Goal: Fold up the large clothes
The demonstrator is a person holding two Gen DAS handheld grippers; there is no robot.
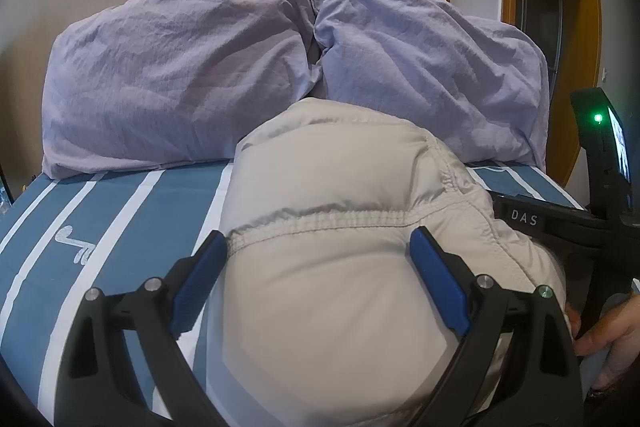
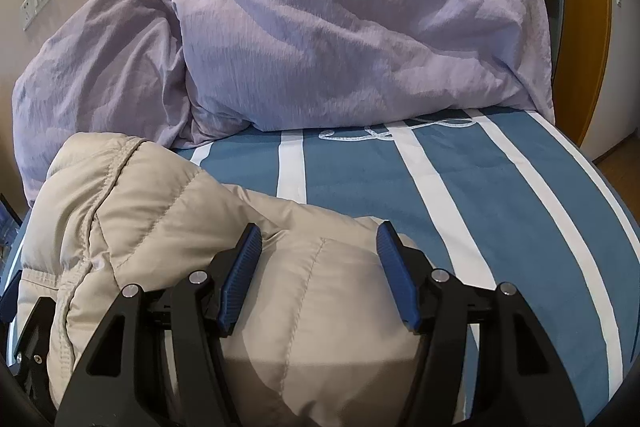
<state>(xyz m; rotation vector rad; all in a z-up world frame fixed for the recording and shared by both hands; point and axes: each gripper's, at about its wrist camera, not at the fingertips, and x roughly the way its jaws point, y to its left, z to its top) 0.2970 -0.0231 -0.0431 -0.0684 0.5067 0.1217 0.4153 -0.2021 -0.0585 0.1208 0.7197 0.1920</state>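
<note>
**Jacket bundled, fold nearly finished**

The striped bed [image 2: 500, 195] carries two lilac pillows [image 1: 180, 79] at its head. In front of them lies the beige puffer jacket [image 1: 340, 187] — already doubled into a thick, compact bundle, so little seems left but tidying. The left gripper [image 1: 320, 251] and the right gripper [image 2: 318, 247] both stand wide over it — clamping nothing.

At the bottom of both views we lose the beige puffer jacket [image 1: 340, 227] under the frame edge, so its full shape stays unknown. The jacket covers the lower part of the lilac pillows [image 1: 180, 75] and much of the striped sheet [image 1: 120, 211]. At the right edge, the right gripper [image 1: 560, 223] is cut off; we cannot judge its jaws there.
</note>
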